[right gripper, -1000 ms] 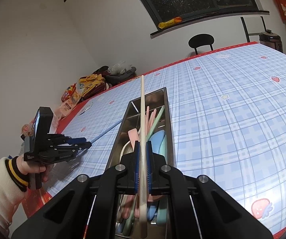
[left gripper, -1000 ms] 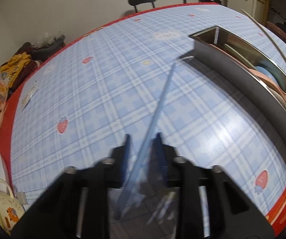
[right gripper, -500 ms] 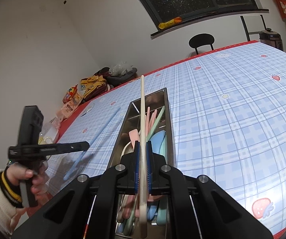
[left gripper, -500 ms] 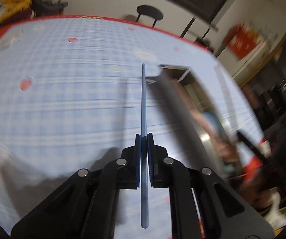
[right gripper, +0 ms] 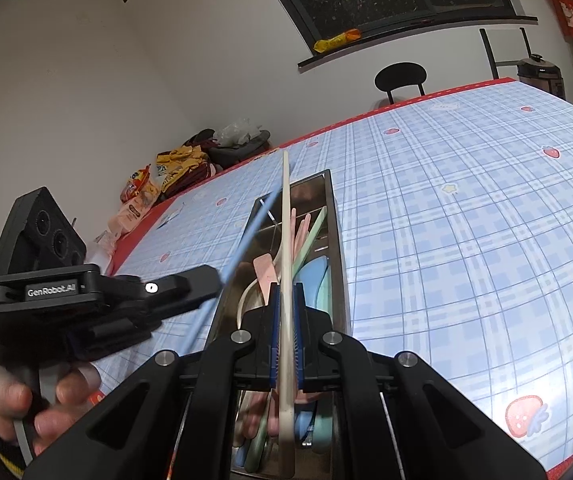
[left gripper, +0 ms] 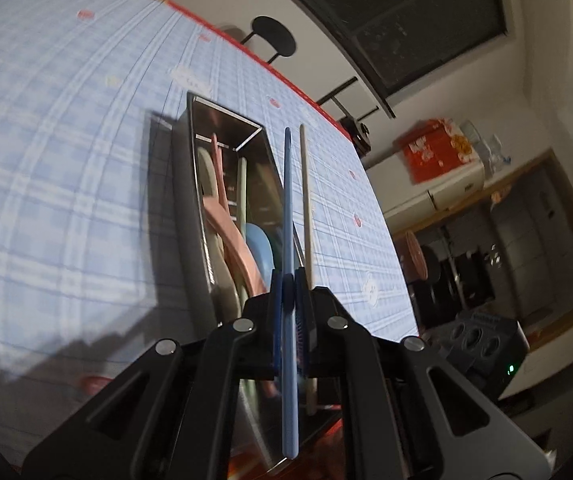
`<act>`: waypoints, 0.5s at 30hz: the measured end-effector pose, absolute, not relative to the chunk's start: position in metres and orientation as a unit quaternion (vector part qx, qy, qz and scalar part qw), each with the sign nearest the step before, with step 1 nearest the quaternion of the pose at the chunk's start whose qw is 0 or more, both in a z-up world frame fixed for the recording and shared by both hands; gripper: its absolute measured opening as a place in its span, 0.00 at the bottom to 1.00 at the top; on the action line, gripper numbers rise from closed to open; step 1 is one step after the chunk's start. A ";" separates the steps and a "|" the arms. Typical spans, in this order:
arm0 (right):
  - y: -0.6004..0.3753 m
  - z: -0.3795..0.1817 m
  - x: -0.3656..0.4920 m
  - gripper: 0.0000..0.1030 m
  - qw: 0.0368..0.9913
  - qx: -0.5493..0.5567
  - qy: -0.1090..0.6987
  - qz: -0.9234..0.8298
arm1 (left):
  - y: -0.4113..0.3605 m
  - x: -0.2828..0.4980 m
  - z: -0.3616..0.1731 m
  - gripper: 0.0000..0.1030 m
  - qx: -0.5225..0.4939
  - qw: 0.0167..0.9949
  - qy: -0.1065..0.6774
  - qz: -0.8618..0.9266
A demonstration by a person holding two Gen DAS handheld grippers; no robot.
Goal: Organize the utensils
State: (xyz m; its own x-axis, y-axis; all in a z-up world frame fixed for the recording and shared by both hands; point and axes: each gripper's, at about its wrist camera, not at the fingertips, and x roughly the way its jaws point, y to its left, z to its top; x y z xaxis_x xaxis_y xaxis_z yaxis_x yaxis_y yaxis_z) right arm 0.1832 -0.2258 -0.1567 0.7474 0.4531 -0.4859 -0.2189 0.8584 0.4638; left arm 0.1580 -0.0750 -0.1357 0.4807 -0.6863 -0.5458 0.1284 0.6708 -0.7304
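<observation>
My left gripper (left gripper: 287,280) is shut on a blue chopstick (left gripper: 288,208) and holds it lengthwise above a long steel tray (left gripper: 192,184). My right gripper (right gripper: 285,292) is shut on a cream chopstick (right gripper: 285,216), also above the tray (right gripper: 336,240). The two chopsticks lie nearly parallel and close together; the cream chopstick (left gripper: 305,200) shows just right of the blue one. The blue chopstick (right gripper: 242,248) and the left gripper (right gripper: 210,284) show at the left in the right wrist view. The tray holds pink, green, blue and cream spoons and spatulas (right gripper: 306,256).
The table has a blue plaid cloth (right gripper: 466,240) with a red edge. Snack bags and clothes (right gripper: 178,168) lie at its far left corner. A black chair (right gripper: 400,80) stands behind the table. A cooker (right gripper: 540,72) stands at the back right.
My left gripper lifted the blue chopstick off the table and swung it right over the tray, beside the cream chopstick. My right gripper stayed in place.
</observation>
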 end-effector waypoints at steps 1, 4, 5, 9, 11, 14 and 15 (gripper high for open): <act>-0.225 -0.157 0.184 0.06 0.914 0.193 0.306 0.184 | -0.077 0.157 -0.137 0.10 -0.319 0.799 0.443 -0.252; -0.225 -0.159 0.188 0.06 0.913 0.196 0.309 0.183 | -0.083 0.156 -0.143 0.10 -0.328 0.796 0.447 -0.242; -0.224 -0.160 0.188 0.06 0.912 0.196 0.309 0.183 | -0.085 0.156 -0.145 0.10 -0.327 0.795 0.451 -0.240; -0.226 -0.160 0.189 0.07 0.913 0.200 0.306 0.184 | -0.088 0.154 -0.141 0.25 -0.310 0.805 0.446 -0.238; -0.227 -0.159 0.187 0.07 0.913 0.201 0.304 0.184 | -0.082 0.156 -0.134 0.28 -0.300 0.815 0.435 -0.237; -0.229 -0.159 0.186 0.10 0.914 0.201 0.302 0.184 | -0.077 0.153 -0.120 0.37 -0.277 0.835 0.417 -0.228; -0.229 -0.158 0.185 0.15 0.915 0.200 0.299 0.183 | -0.074 0.151 -0.115 0.41 -0.269 0.842 0.411 -0.225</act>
State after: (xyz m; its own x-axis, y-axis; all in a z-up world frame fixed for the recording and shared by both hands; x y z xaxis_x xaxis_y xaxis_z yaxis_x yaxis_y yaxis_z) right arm 0.1852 -0.2288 -0.1581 0.7534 0.4556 -0.4742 -0.2155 0.8523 0.4766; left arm 0.1513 -0.0737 -0.1150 0.5617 -0.5990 -0.5706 0.1570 0.7544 -0.6374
